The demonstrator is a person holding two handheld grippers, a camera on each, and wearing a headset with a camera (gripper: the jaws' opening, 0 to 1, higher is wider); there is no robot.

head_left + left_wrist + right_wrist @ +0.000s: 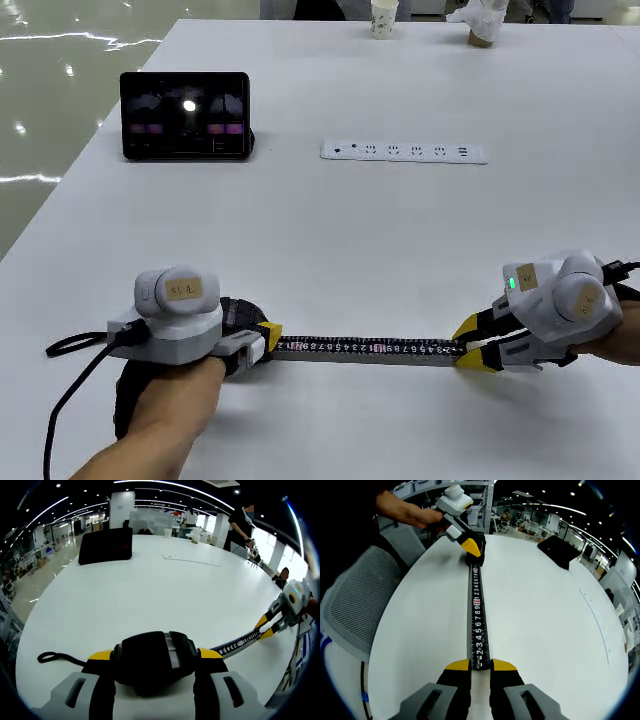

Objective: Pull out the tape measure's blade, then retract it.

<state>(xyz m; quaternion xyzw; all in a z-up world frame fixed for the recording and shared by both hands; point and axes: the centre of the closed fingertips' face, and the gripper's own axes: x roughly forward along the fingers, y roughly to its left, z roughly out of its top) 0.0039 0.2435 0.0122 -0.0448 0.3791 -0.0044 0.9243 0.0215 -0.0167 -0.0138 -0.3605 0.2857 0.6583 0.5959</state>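
Observation:
A black tape measure case (154, 657) lies on the white table, clamped between the yellow-tipped jaws of my left gripper (262, 338); its body (237, 312) peeks out beside that gripper at the lower left of the head view. Its dark blade (368, 347) with white numerals runs flat along the table to the right. My right gripper (470, 342) is shut on the blade's end (479, 664). In the right gripper view the blade (476, 611) stretches away to the case (476, 550) held by the left gripper. A black wrist strap (56, 657) trails from the case.
A dark tablet (185, 114) stands at the back left and a white power strip (404, 151) lies mid-table. Paper cups (384, 17) sit at the far edge. A mesh chair (357, 605) is beside the table, and people stand in the background.

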